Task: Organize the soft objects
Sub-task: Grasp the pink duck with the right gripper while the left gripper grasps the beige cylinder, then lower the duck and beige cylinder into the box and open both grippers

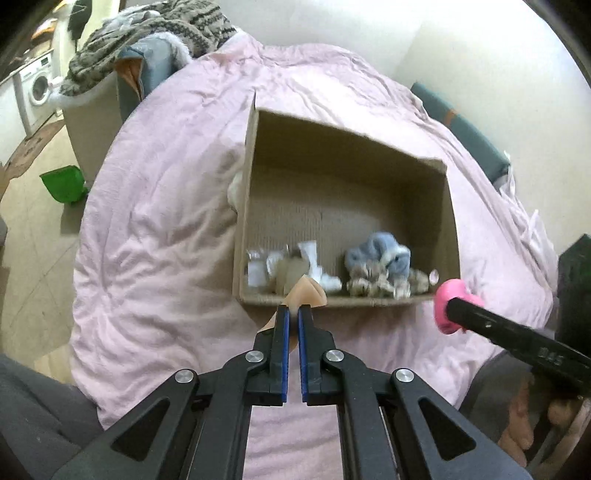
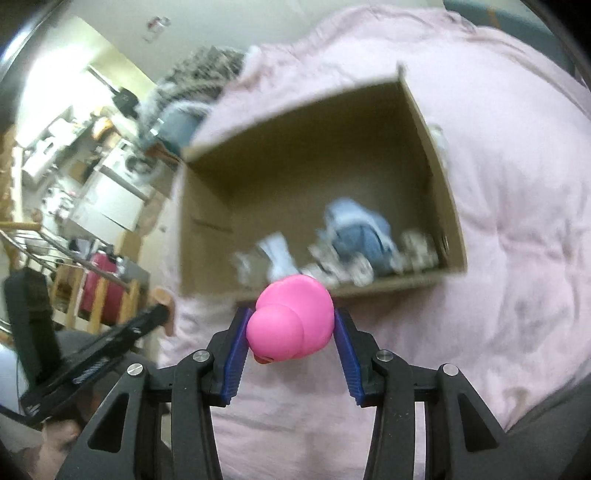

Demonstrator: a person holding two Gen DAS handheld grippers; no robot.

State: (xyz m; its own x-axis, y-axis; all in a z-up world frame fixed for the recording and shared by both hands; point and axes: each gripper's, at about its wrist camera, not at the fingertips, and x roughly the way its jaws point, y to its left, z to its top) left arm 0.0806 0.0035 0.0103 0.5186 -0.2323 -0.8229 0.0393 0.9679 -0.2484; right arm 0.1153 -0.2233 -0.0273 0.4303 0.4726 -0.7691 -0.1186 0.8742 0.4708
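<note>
An open cardboard box [image 1: 452, 206] lies on a pink quilt [image 1: 159, 221]. Inside it are a blue plush item [image 1: 380, 254], grey-beige soft items [image 1: 380, 286] and white items [image 1: 314, 262]. My left gripper [image 1: 291, 308] is shut on a peach soft toy [image 1: 308, 291], just before the box's near rim. My right gripper [image 2: 291, 315] is shut on a pink rubber duck [image 2: 291, 321], also before the near rim; the duck shows in the left wrist view [image 1: 448, 291] at the box's near right corner. The box shows in the right wrist view [image 2: 448, 221].
A striped knit blanket [image 1: 147, 33] and a grey-blue cushion [image 1: 151, 70] lie at the far end of the bed. A green bin [image 1: 64, 182] stands on the floor at left. A washing machine [image 1: 37, 88] is far left. A teal cushion [image 1: 461, 125] lies at right.
</note>
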